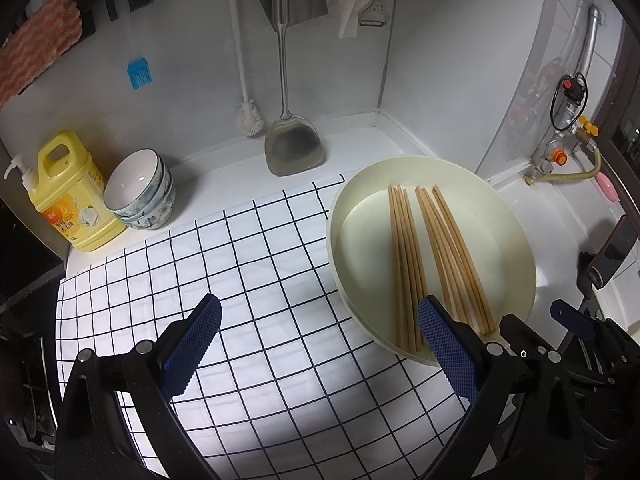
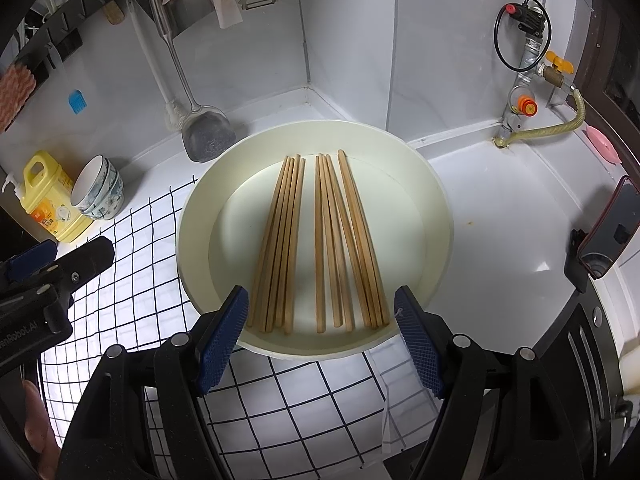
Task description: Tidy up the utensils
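Several wooden chopsticks (image 2: 320, 240) lie side by side in a cream round dish (image 2: 436, 208) on the counter, in loose groups. In the left wrist view the chopsticks (image 1: 436, 256) and the dish (image 1: 516, 240) are at the right. My left gripper (image 1: 320, 316) is open and empty over the checked cloth (image 1: 240, 280), its right finger (image 1: 444, 340) at the dish's near rim. My right gripper (image 2: 320, 312) is open and empty, its fingers spread on either side of the chopsticks' near ends at the rim. The left gripper shows in the right wrist view (image 2: 48, 276) at the left edge.
A yellow detergent bottle (image 1: 68, 192) and stacked bowls (image 1: 140, 188) stand at the back left. A metal spatula (image 1: 292, 148) and a white brush (image 1: 248, 112) hang on the wall. Gas pipes and a valve (image 2: 532, 64) are at the right, a phone (image 2: 608, 232) on a stand beside.
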The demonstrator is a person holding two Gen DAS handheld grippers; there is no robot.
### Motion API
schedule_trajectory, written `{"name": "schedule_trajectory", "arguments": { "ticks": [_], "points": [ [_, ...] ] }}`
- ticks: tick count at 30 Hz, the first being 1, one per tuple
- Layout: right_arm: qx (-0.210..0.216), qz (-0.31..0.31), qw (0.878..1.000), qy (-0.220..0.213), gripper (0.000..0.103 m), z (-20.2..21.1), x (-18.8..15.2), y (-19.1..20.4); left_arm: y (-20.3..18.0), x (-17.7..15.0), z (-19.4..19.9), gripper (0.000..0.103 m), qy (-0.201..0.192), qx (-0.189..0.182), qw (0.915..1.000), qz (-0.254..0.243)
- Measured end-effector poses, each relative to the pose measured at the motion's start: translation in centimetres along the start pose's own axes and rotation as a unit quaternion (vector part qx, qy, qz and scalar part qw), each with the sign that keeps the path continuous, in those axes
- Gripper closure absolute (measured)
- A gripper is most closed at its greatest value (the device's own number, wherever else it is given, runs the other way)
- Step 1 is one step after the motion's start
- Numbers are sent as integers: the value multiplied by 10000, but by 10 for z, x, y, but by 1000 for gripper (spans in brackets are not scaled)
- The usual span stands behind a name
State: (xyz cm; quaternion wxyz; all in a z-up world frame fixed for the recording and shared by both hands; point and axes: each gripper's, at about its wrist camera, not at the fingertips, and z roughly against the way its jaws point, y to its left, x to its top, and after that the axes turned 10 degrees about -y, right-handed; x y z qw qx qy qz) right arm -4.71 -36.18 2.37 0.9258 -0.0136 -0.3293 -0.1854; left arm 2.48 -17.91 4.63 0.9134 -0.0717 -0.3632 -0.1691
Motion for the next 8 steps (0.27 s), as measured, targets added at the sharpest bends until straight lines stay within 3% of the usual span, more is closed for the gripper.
{"name": "schedule_trajectory", "arguments": {
  "ticks": [8],
  "points": [
    [6,7,10000,2,31,0,0,0,2,-1,-3,6,127,25,9999,97]
  ]
}}
